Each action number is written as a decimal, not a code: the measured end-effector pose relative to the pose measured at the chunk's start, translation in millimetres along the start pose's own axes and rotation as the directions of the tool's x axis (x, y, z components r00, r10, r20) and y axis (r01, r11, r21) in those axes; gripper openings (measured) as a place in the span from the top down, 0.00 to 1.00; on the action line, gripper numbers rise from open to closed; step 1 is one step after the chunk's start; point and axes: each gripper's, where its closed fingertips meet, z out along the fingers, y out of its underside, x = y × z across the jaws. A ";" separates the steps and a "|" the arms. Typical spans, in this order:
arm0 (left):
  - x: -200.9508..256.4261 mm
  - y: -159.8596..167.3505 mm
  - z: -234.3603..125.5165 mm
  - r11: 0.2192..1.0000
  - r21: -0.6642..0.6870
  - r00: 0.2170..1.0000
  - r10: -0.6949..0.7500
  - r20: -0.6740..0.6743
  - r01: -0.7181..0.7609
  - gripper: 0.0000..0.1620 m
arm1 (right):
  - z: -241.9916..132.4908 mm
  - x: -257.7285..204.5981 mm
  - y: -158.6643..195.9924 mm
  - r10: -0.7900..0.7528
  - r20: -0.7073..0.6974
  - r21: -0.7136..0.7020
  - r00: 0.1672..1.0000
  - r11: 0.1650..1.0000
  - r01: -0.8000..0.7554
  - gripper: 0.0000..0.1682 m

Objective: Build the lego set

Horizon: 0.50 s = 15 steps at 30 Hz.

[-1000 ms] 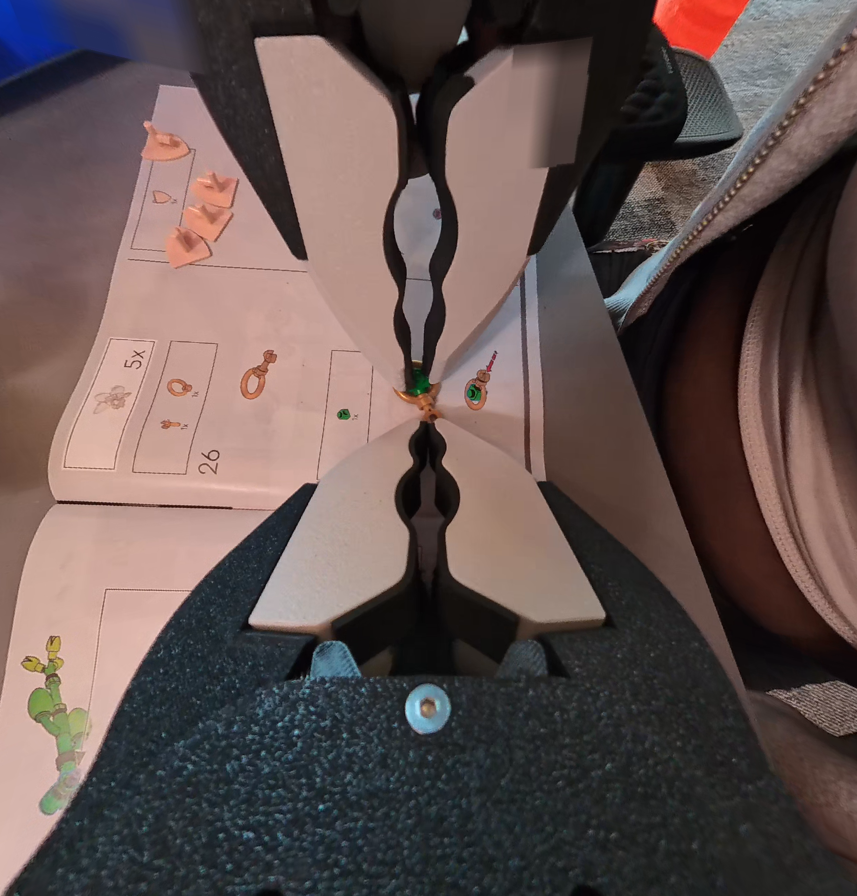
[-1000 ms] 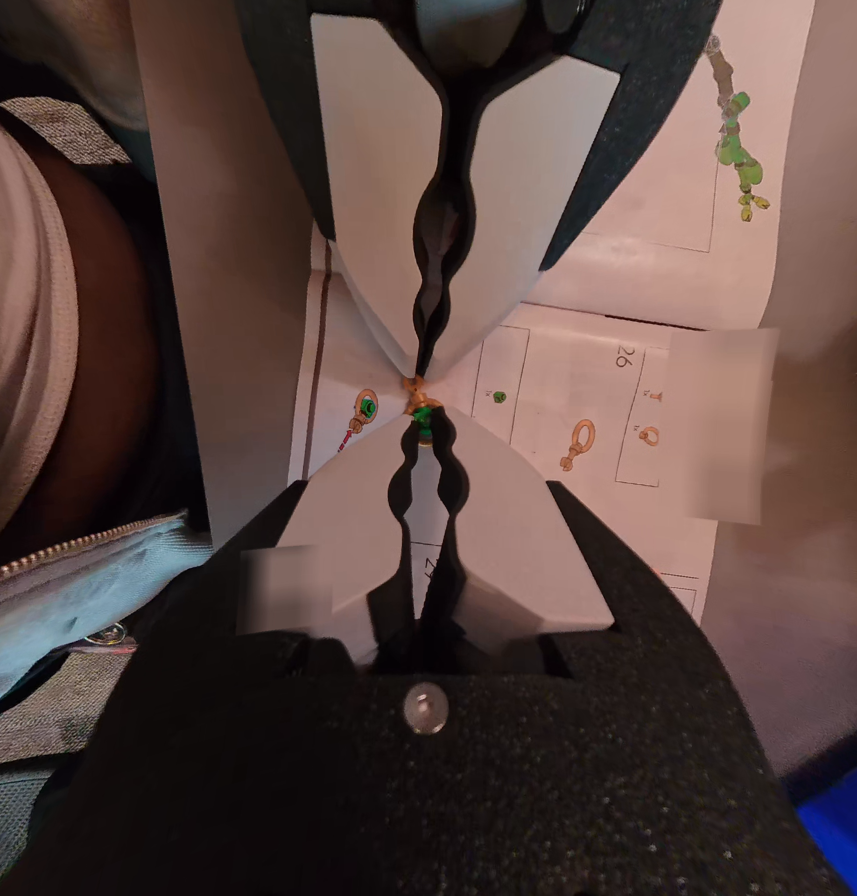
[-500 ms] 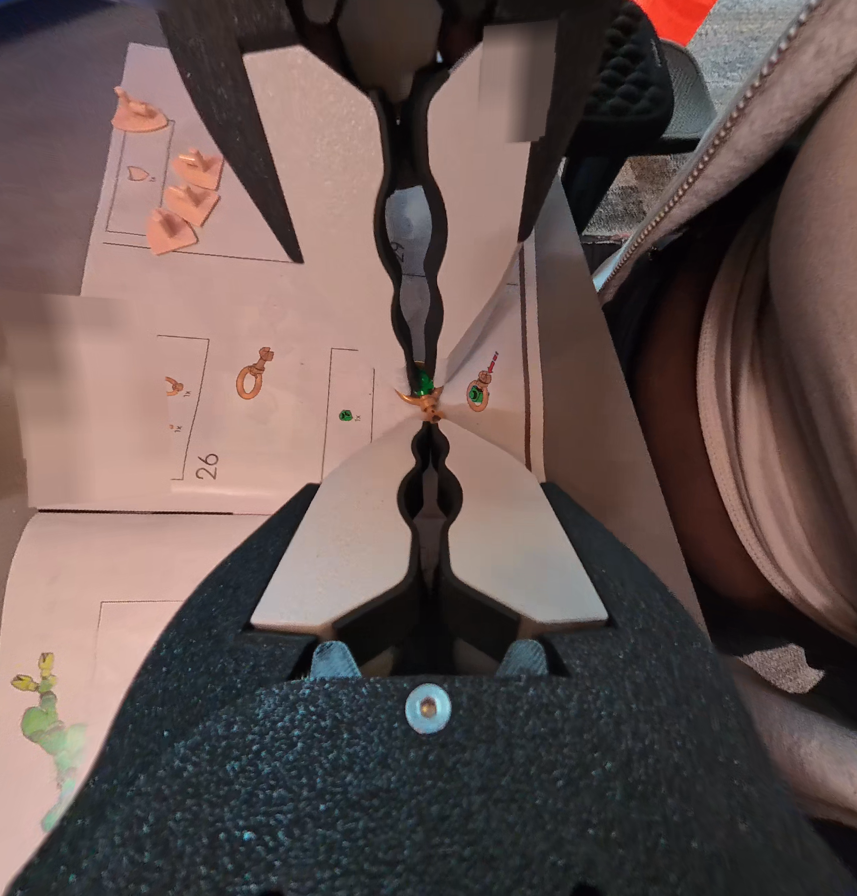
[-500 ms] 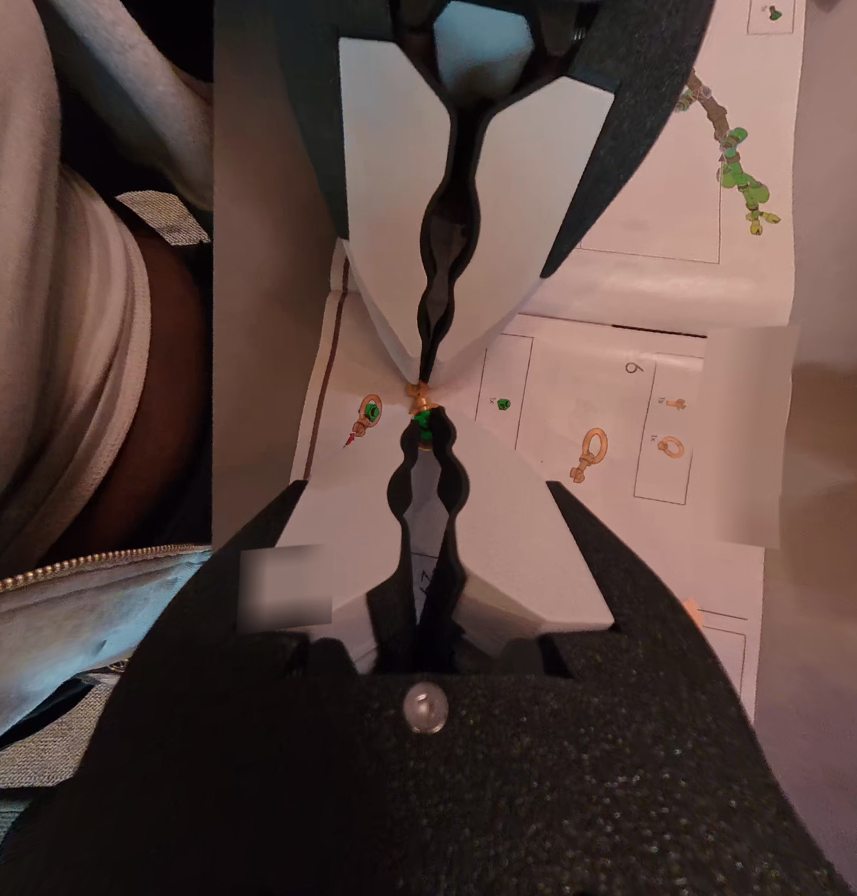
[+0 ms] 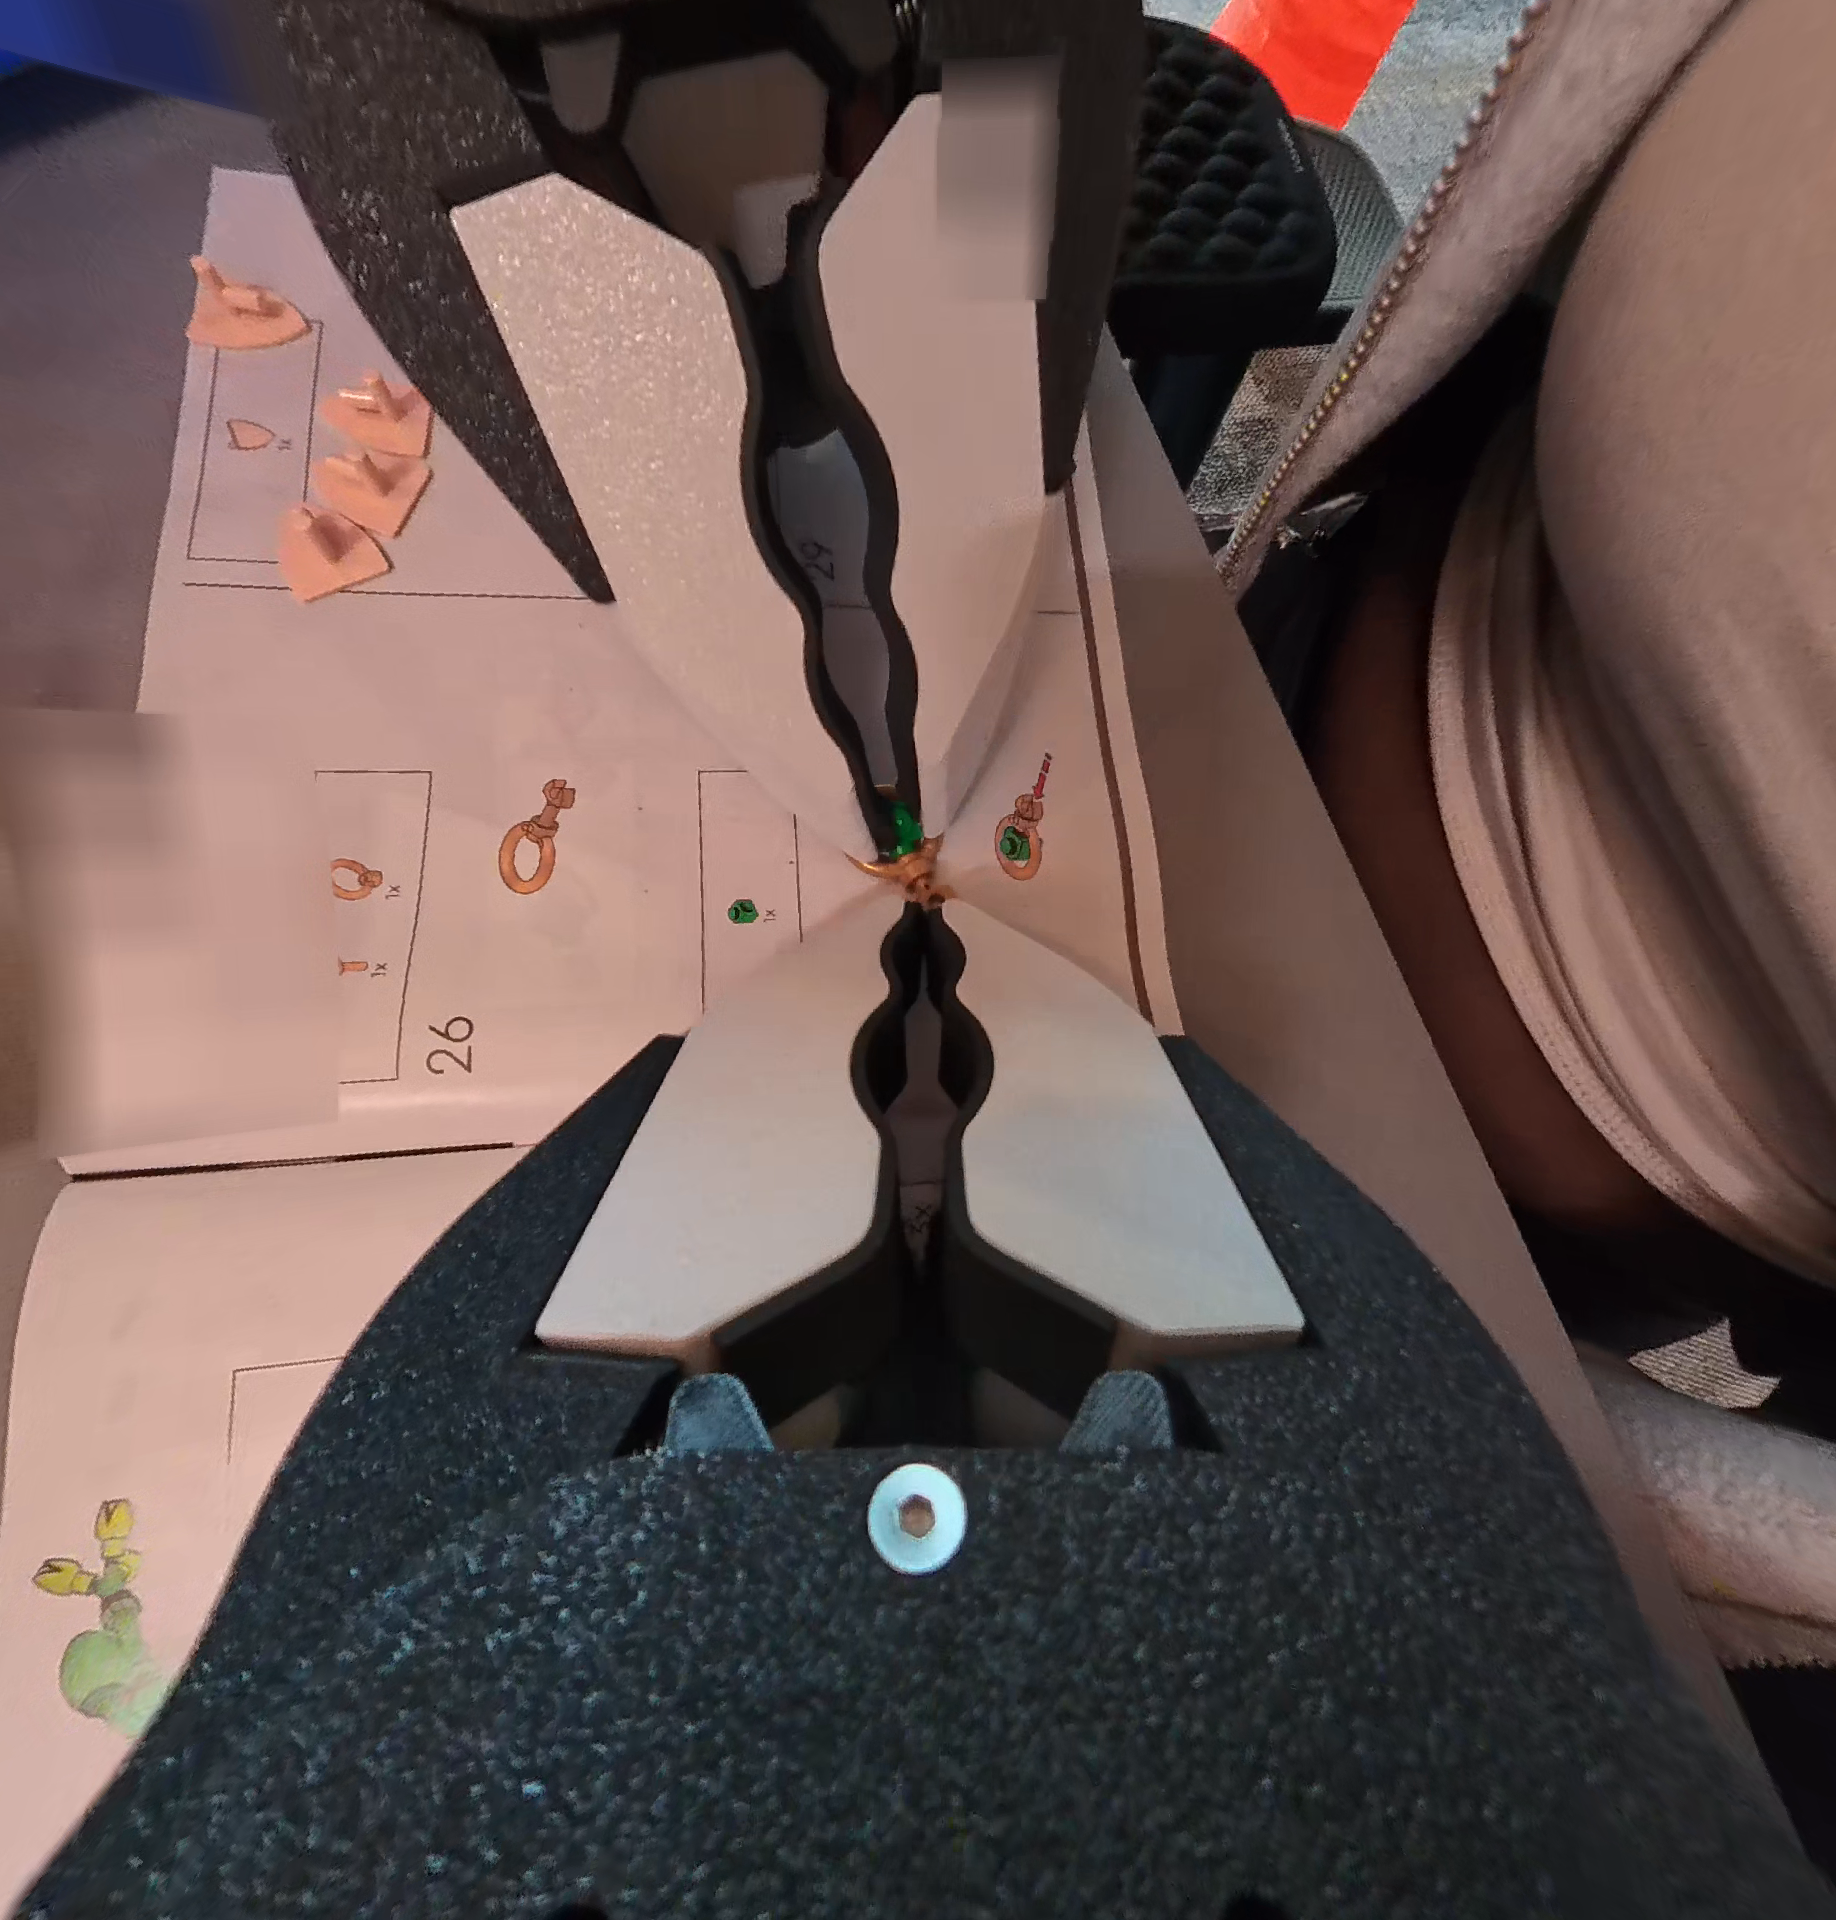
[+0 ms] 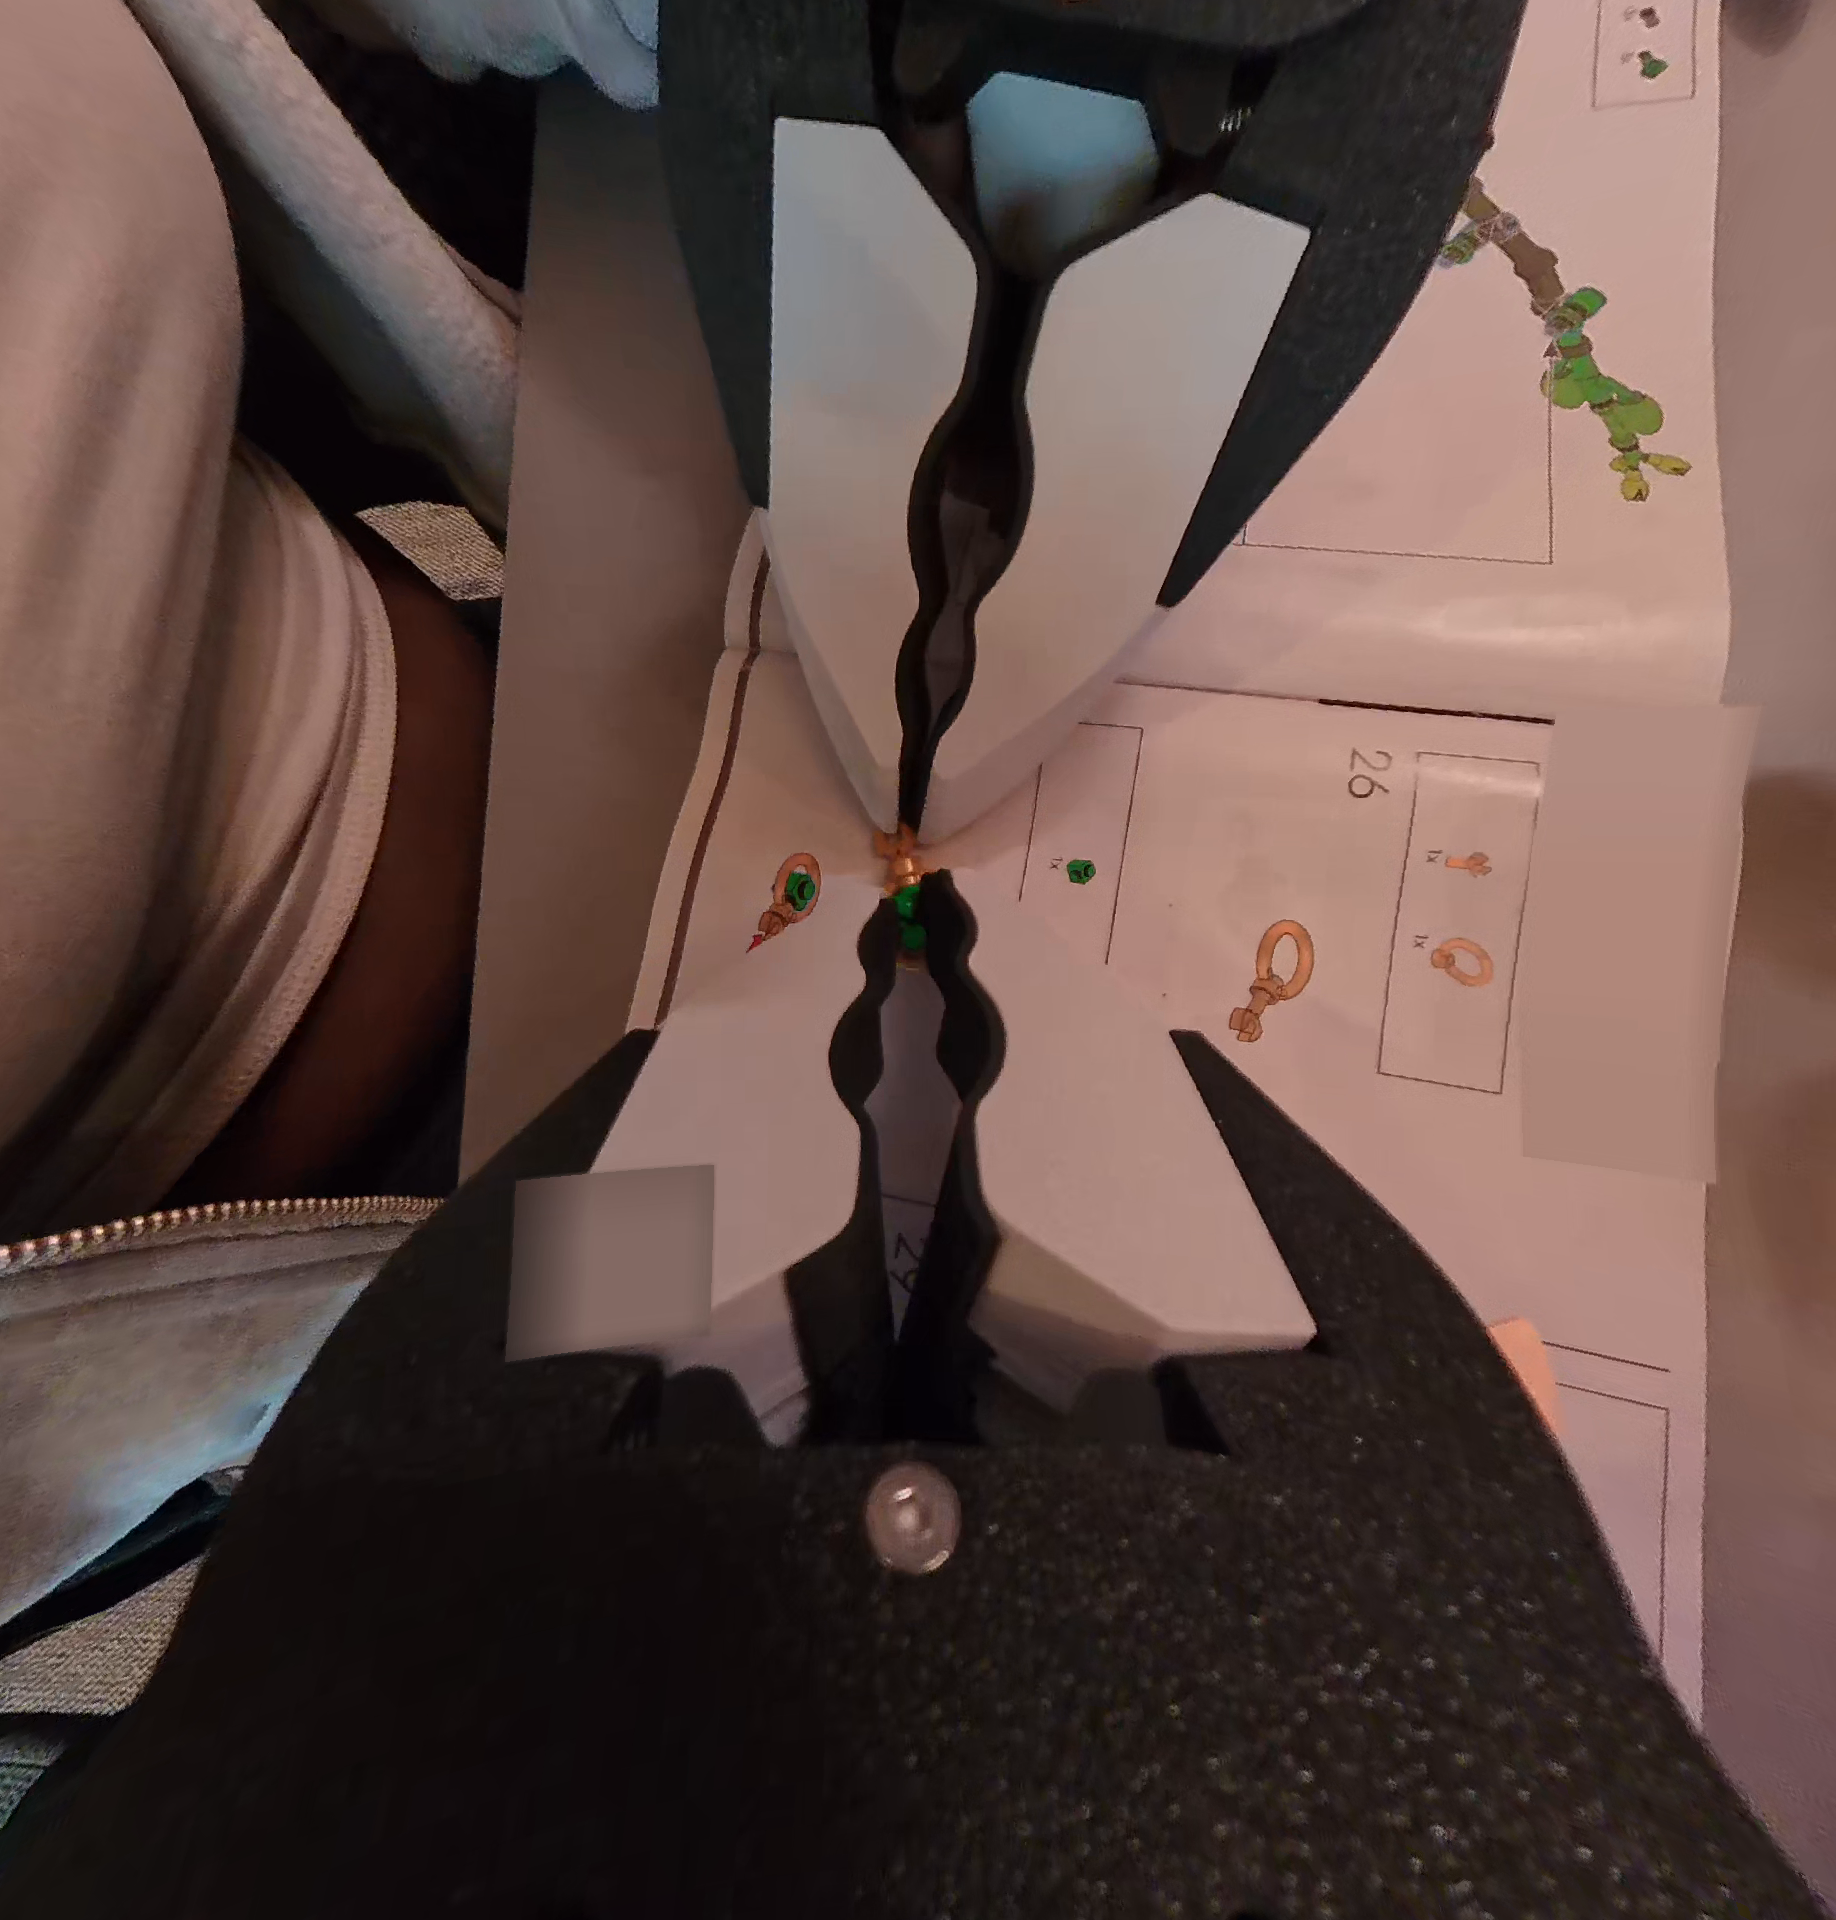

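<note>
While both claws meet tip to tip above the open instruction booklet (image 5: 602, 727), I am pressing a small green stud piece (image 5: 903, 828) into a tan-gold ring piece (image 5: 909, 871). My left claw (image 5: 922, 906) is clamped on the ring piece's stem, and my right claw (image 6: 912, 906) is pinched tight around the green stud; the two parts touch right at the point where the tips converge, held in the air over the booklet rather than resting on it.

To do this step well, I judge that I should keep both claws in line so the stud goes straight into the ring's opening, push gently and evenly, and avoid twisting, since parts this small could pop out sideways and drop off the near edge of the bench (image 5: 52, 436) towards the seated person's jacket (image 5: 1579, 270). Once the stud seats, I would release the right claw first, leaving the assembly secure in the left. Whether the stud is already fully seated is too small to tell.

By count: two claws, both closed on parts; one green stud; one ring piece; one booklet, lying open. Four loose peach-coloured petal pieces (image 5: 353, 488) sit on the booklet's far left corner in the left wrist view, three clustered close together and one just beyond them. A sliver of one more peach piece (image 6: 1516, 1371) appears to show beside my right claw's body in the right wrist view, though I cannot tell what it is.
</note>
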 end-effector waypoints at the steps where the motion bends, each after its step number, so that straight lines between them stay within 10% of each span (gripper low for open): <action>1: 0.0 0.3 0.0 1.000 -0.006 1.000 0.003 0.004 -0.003 1.00 | 0.1 0.0 -0.2 0.000 0.000 -0.005 1.000 1.000 0.000 0.96; 15: -0.8 0.1 0.6 1.000 -0.021 0.999 0.017 0.030 -0.017 1.00 | -2.8 -0.1 3.8 -0.036 -0.027 -0.045 0.999 0.998 0.035 0.90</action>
